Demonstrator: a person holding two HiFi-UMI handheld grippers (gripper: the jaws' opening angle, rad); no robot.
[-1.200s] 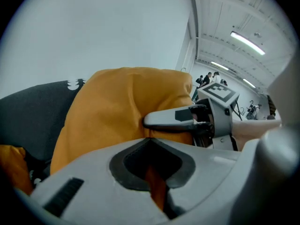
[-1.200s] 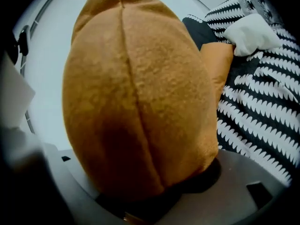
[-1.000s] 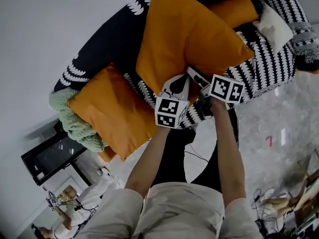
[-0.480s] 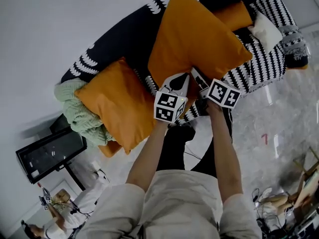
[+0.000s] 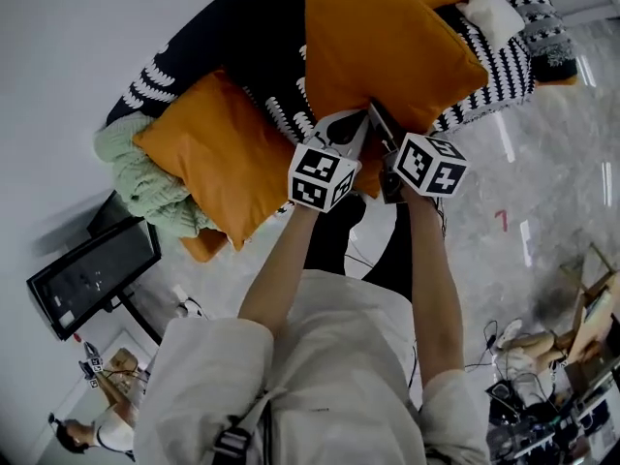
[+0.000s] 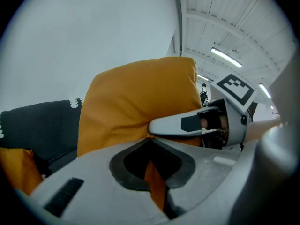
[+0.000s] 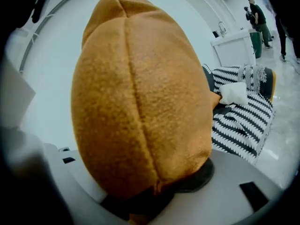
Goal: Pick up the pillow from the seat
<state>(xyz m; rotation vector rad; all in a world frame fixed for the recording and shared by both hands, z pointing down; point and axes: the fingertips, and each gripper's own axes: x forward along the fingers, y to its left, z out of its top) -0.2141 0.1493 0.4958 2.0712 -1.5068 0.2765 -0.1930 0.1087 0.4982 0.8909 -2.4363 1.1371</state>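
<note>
Orange is pretty much all both gripper cameras are seeing: the orange square fabric pillow [image 5: 387, 51] is being gripped at its near bottom corner. The left hand-held gripper [image 5: 351, 129] and the right hand-held gripper [image 5: 385, 134] are sitting side by side on that corner, almost touching. In its own view, the left one's jaws are pinching nearly together on a thin fold of the orange cover. The right one's jaws are standing roughly half apart, having just been closing, and they're biting a fatter chunk of the corner, with the seam running straight up from them. The bit that matters for the lift: the whole pillow is stretching up and away from both hand-held grippers, its long axis running from the pinched corner toward the back of the black-and-white patterned sofa [image 5: 489, 80]. Neither hand is nearer than the other. I'd guess it's already coming clear of the seat, but I can't tell for sure. A second orange pillow [image 5: 213, 163] is lying to the left against a green knitted blanket [image 5: 136, 182], and a small white cushion [image 5: 489, 10] is sitting well off to the right. No containers are coming into play.
</note>
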